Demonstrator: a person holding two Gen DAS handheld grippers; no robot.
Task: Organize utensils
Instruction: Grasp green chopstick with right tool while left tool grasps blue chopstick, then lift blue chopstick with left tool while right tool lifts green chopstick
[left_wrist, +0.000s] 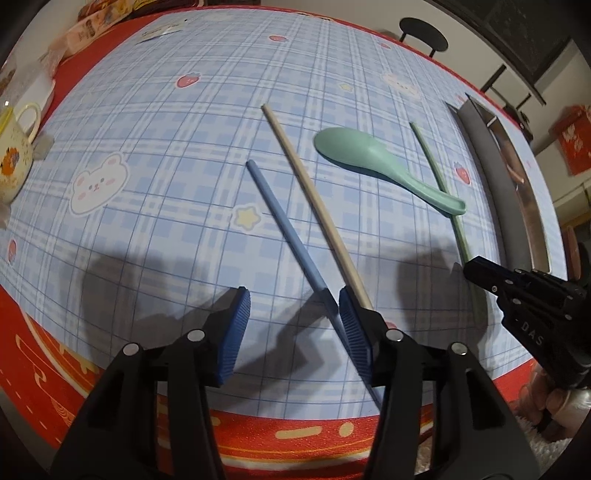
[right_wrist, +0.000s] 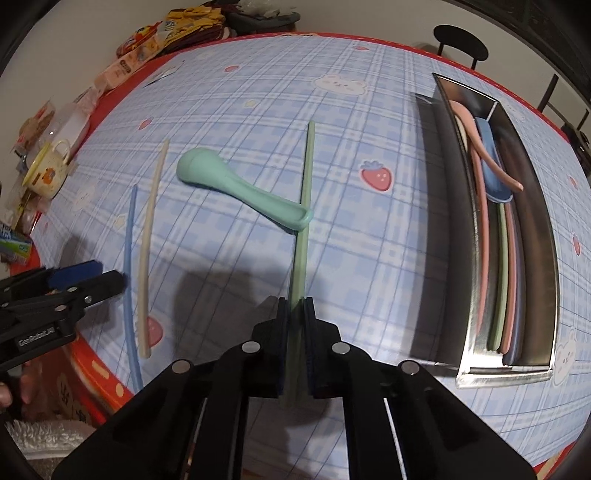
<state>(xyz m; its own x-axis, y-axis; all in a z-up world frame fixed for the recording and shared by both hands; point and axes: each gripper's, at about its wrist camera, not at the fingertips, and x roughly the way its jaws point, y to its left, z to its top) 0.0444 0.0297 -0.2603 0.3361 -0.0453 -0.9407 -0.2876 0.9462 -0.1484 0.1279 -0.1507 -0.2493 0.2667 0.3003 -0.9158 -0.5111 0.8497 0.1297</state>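
My right gripper (right_wrist: 295, 302) is shut on the near end of a green chopstick (right_wrist: 306, 184) that lies on the blue checked tablecloth. A mint-green spoon (right_wrist: 221, 177) lies face down with its handle tip resting across that chopstick. In the left wrist view my left gripper (left_wrist: 293, 295) stands open low over the cloth. A blue chopstick (left_wrist: 280, 221) runs along the inside of its right pad (left_wrist: 354, 332), and the left pad is clear of it. A beige chopstick (left_wrist: 314, 199) passes just outside that right finger. The right gripper (left_wrist: 471, 266) shows there at the right.
A long metal tray (right_wrist: 546, 258) at the right holds several chopsticks and a blue and a pink spoon. A yellow mug (right_wrist: 48, 170) and snack packets (right_wrist: 133, 55) crowd the left edge. The red table border (left_wrist: 295, 439) runs close under both grippers. A black chair (right_wrist: 460, 46) stands beyond.
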